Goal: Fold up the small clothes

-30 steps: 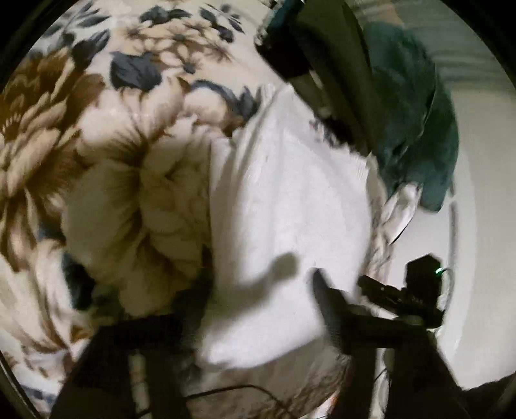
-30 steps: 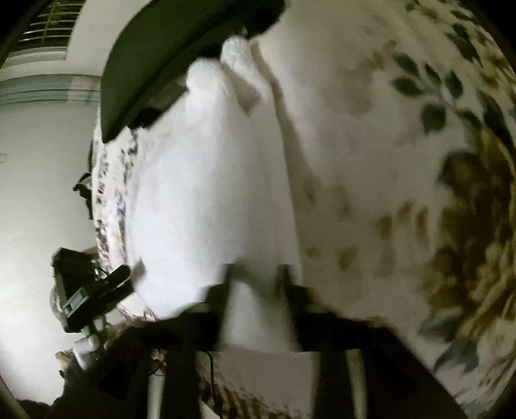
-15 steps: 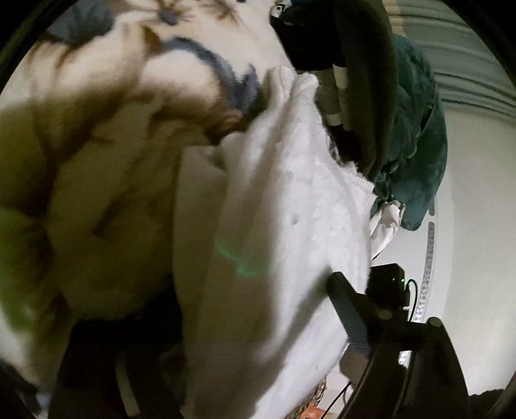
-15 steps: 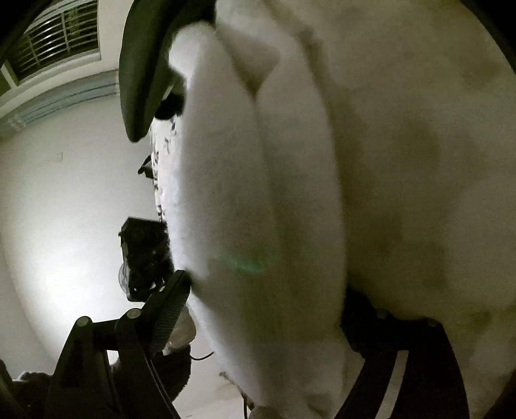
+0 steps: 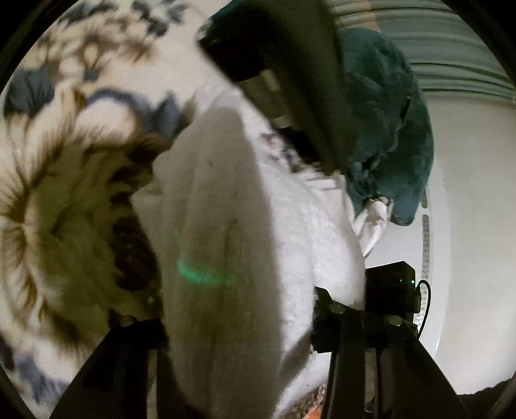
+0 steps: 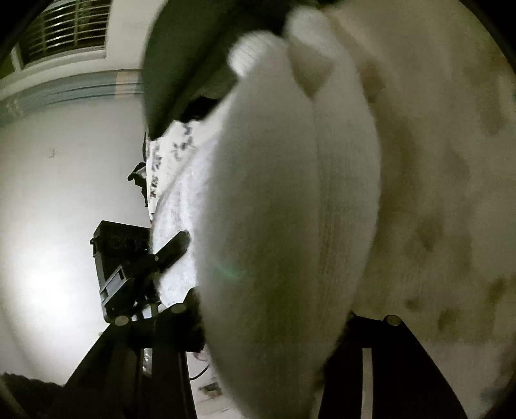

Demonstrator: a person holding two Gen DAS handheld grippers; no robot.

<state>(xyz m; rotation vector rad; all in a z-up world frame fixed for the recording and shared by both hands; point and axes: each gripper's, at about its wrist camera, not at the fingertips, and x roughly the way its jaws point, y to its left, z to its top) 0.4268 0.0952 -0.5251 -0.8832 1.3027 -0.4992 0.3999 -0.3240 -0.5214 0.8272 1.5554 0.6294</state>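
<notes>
A white knit garment [image 5: 225, 193] lies doubled over on a floral bedspread [image 5: 64, 161], and a thick fold of it bulges up toward both cameras. The jaws of my left gripper [image 5: 232, 316] are closing, and the fold fills the gap between the fingers with the pads pressing into it. In the right wrist view the same white garment [image 6: 274, 161] swells between the fingers of my right gripper [image 6: 274, 316], whose jaws are closing on it too. The left gripper's body [image 6: 138, 264] shows at the garment's left edge. The fingertips are mostly buried in cloth.
A dark olive garment [image 5: 290, 64] and a teal garment [image 5: 387, 129] are piled at the far end of the bed. A pale wall [image 6: 48, 225] and a barred window [image 6: 64, 29] lie beyond the bed's edge. The bedspread [image 6: 435, 161] stretches away to the right.
Both grippers pushed further onto the white garment. Their fingers spread wide around the fold, then drew in on it. The fold now stands nearer and fills more of each view.
</notes>
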